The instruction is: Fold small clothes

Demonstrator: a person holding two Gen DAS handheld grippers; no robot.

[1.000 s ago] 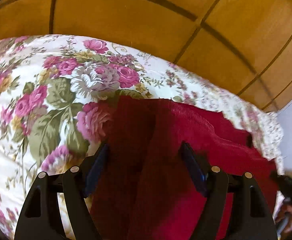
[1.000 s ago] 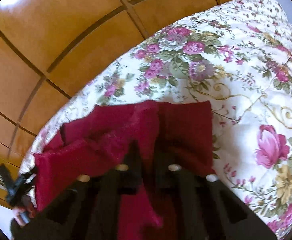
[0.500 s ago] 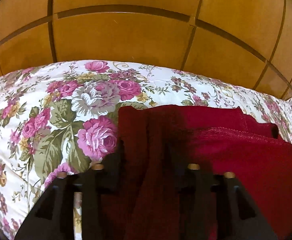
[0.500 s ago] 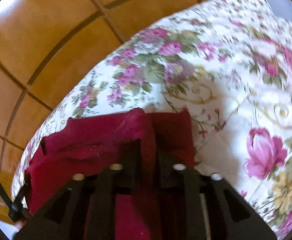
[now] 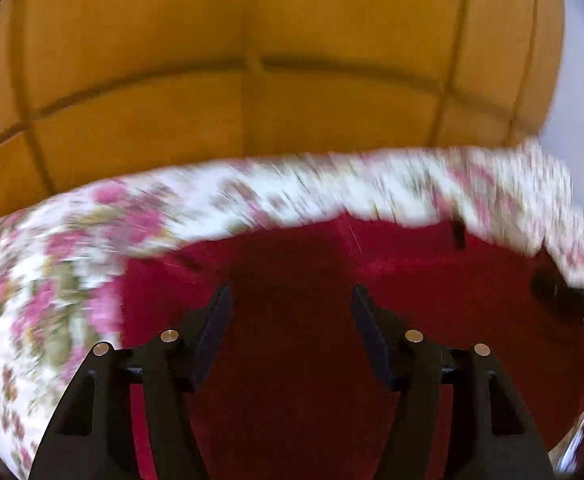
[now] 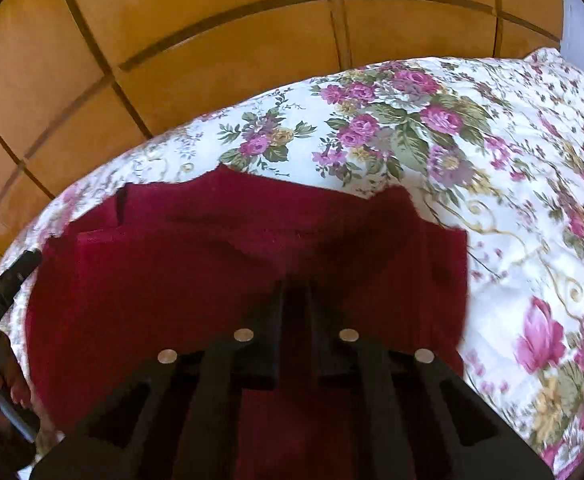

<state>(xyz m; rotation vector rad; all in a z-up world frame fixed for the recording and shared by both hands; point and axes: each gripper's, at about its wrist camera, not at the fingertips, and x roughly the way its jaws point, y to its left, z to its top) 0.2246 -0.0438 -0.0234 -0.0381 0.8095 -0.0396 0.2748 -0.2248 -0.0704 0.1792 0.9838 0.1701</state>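
In the left wrist view the left tongs (image 5: 290, 300) stand spread apart over a dark red knit garment (image 5: 432, 304), which fills the lower centre and right of that blurred frame on a floral bed cover (image 5: 52, 280). In the right wrist view the garment (image 6: 172, 272) lies in overlapping layers at lower left, its far edge wavy. The right tongs (image 6: 294, 300) are pressed together, pinching its fabric.

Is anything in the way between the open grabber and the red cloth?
Nothing visible is. The left gripper hangs open right over the red cloth, with only cloth showing between its fingers. The right gripper is closed, and cloth shows in its narrow gap. The cloth lies on the flowered bedspread.
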